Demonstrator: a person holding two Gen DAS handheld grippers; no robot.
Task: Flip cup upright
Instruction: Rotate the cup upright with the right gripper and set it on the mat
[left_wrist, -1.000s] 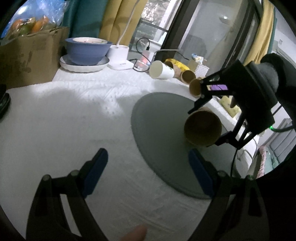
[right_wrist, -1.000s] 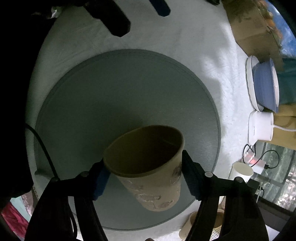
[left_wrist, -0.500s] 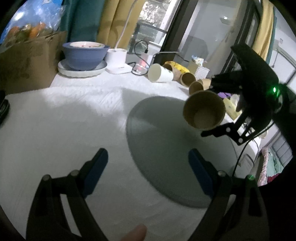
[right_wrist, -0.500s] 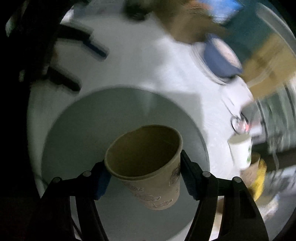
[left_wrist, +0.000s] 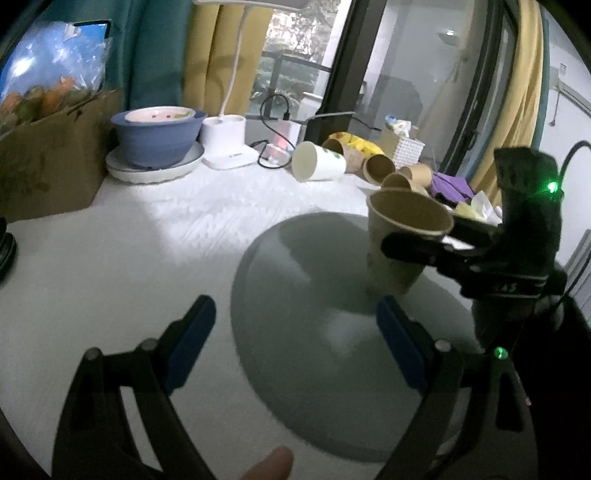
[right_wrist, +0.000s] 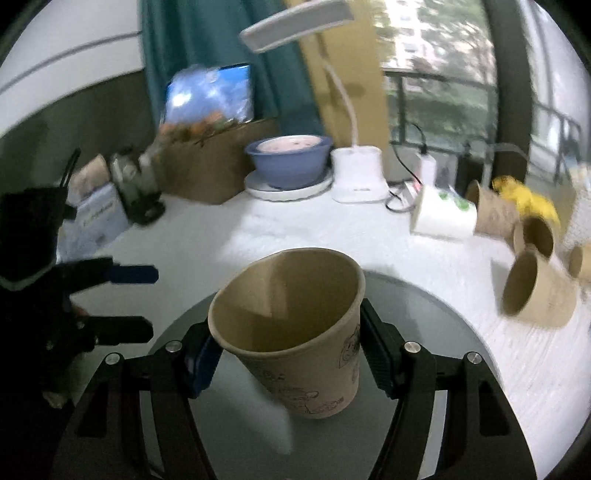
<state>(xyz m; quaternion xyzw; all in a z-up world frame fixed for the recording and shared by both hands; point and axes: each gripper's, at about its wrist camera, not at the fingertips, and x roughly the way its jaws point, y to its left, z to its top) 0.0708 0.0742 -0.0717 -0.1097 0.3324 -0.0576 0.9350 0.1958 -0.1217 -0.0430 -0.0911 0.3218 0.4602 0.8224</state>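
Your right tongs clamp the paper cup, mouth up, hiding its base; left tongs gape empty.

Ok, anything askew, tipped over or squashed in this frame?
Yes. Several paper cups lie on their sides along the table's far edge, beside a tipped white cup. The brown cup in the right gripper has a mouth squeezed out of round and leans slightly.

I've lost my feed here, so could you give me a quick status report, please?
Right gripper shut on brown paper cup, mouth up, over grey round mat. Left gripper open, holding nothing. Nothing in the way on the mat.
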